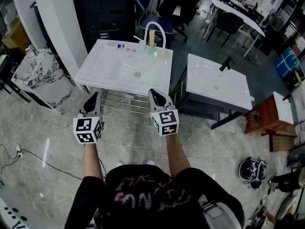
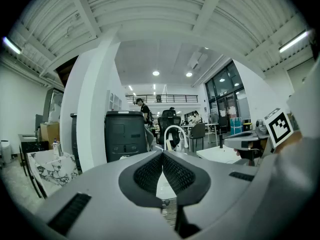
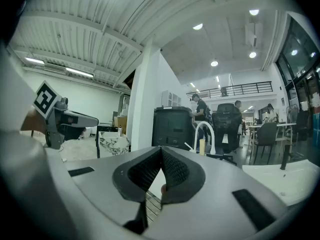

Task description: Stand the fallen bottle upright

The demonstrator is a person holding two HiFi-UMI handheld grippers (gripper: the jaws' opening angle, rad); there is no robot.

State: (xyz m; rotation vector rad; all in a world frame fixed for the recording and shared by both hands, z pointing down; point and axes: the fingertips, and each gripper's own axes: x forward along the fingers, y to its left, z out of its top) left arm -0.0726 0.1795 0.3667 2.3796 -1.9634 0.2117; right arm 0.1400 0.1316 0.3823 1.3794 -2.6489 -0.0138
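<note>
Approach step: left gripper (image 1: pixel 96 97) and right gripper (image 1: pixel 153 93) hover short of the sink (image 1: pixel 100 67), fingers pressed together, empty; next, reach in and spread them

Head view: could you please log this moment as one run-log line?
left gripper: shut, empty | right gripper: shut, empty | both short of white sink

Left gripper (image 1: pixel 94 99), right gripper (image 1: pixel 156 95): closed, empty

Black shirt (image 1: pixel 202 187), perhaps pink print (image 1: pixel 143 195), grey left tool (image 1: pixel 95 96), grey right tool (image 1: pixel 153 91)
</note>
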